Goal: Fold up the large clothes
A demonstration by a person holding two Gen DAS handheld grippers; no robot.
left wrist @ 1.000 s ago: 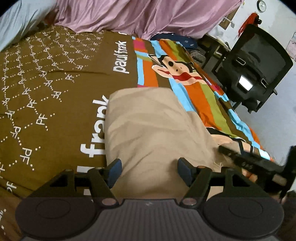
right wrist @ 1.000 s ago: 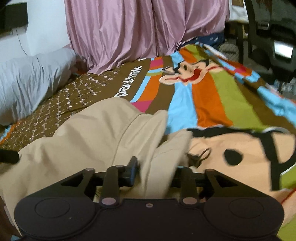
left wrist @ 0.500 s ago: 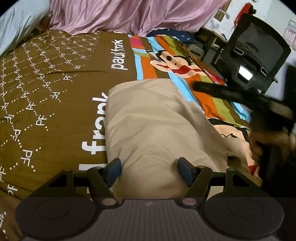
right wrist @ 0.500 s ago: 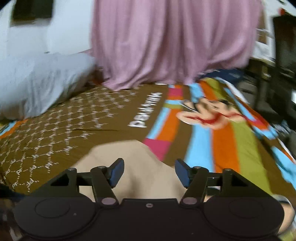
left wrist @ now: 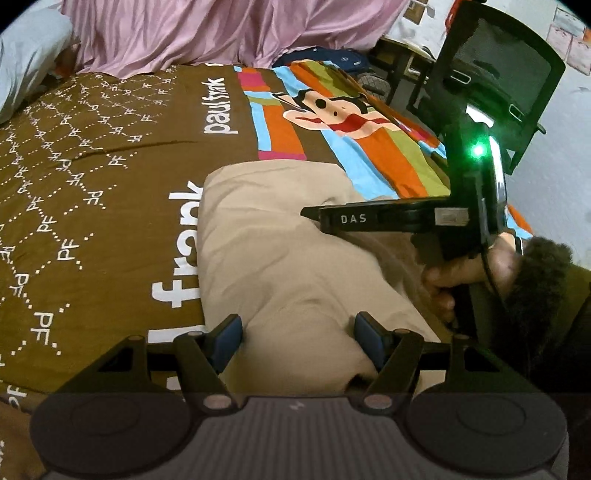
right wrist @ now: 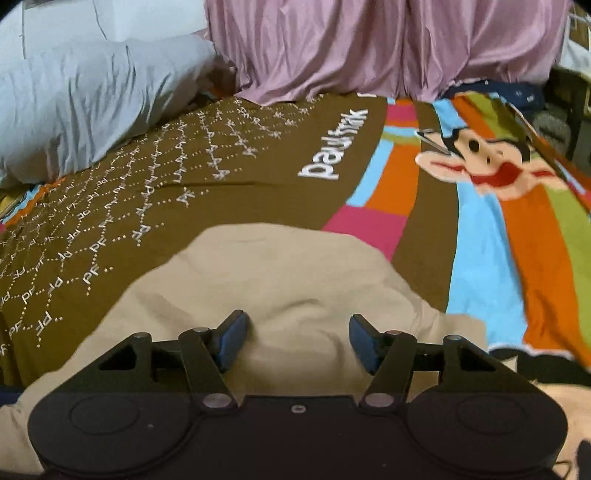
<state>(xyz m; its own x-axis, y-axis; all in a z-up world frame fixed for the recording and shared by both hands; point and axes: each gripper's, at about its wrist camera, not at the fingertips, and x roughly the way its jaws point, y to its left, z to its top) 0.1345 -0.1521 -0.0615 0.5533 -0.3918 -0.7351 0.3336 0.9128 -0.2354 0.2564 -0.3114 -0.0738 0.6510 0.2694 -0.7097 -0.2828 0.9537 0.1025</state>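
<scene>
**Right tongs releasing and swinging over the folded garment**

Since a second ago, the right tongs point(right wrist: 295, 338) are no longer pinching beige cloth; they are now standing wide apart and gripping nothing, hovering over the beige garment point(left wrist: 280, 258). From the left view, the right tongs point(left wrist: 306, 213) are reaching sideways across it, apparently to press or smooth the fresh fold. The left tongs point(left wrist: 297, 341) are likewise standing wide apart and empty, hanging over the garment's near end, likely steadying or awaiting the next fold.

The garment is lying on the bedspread point(left wrist: 92, 177), just right of the white "frank" lettering point(left wrist: 181, 251). Its long axis is running from the near edge towards the pink curtain point(left wrist: 207, 29), far end pointing at the striped monkey print point(left wrist: 332, 114).
</scene>
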